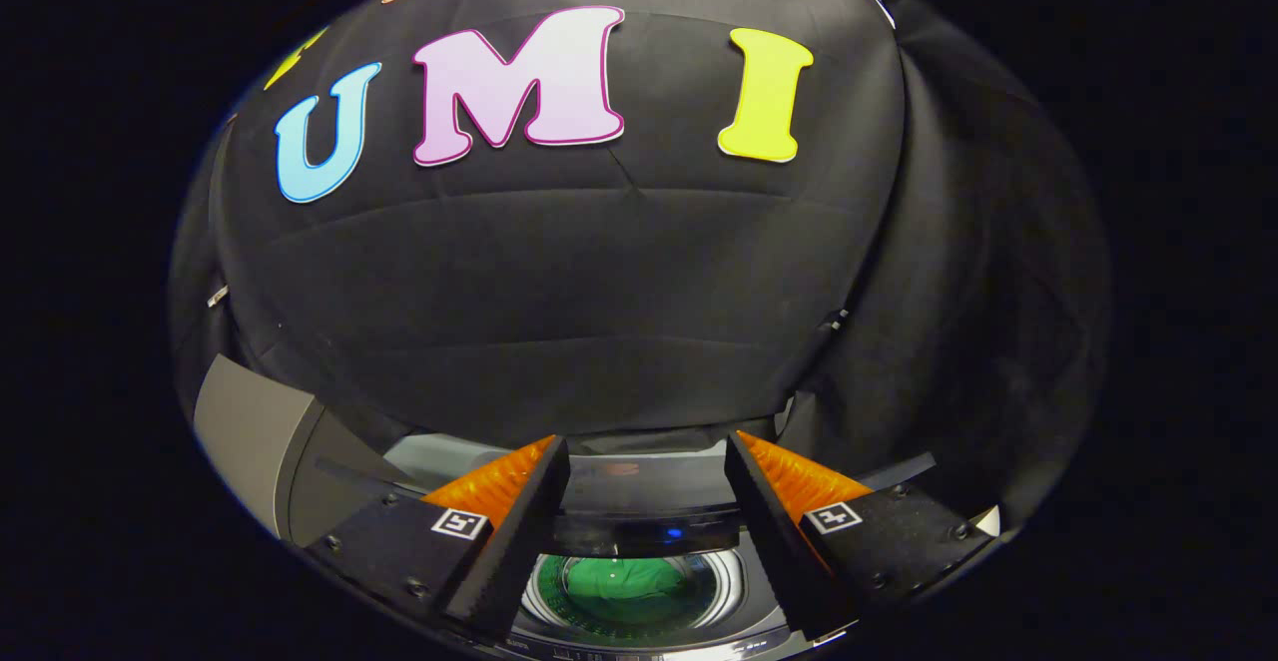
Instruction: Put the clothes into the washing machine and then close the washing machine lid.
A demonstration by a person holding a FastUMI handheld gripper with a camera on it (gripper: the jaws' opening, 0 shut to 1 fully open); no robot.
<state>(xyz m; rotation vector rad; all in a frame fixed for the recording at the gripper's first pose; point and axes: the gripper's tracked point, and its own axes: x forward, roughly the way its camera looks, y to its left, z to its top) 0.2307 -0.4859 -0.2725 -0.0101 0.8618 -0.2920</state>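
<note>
A: From the gripper view, what are the fingers doing?

B: The gripper is spread wide, its two fingers well apart with nothing held between them. They hang above the washing machine, which sits low between and below the fingers.

A: And the clothes?

B: A green garment lies inside the round drum, seen through the opening directly beneath the gap between the fingers. It fills the bottom of the drum; I can't tell whether it is one piece or several.

A: The lid?

B: A dark glossy panel stands behind the drum opening, between the fingertips; it looks like the raised lid, though I can't be certain. The drum is uncovered from this angle.

A: Anything else around?

B: A grey angled box-like thing stands off beyond the left finger, against the black cloth wall. What it is I can't say.
</note>
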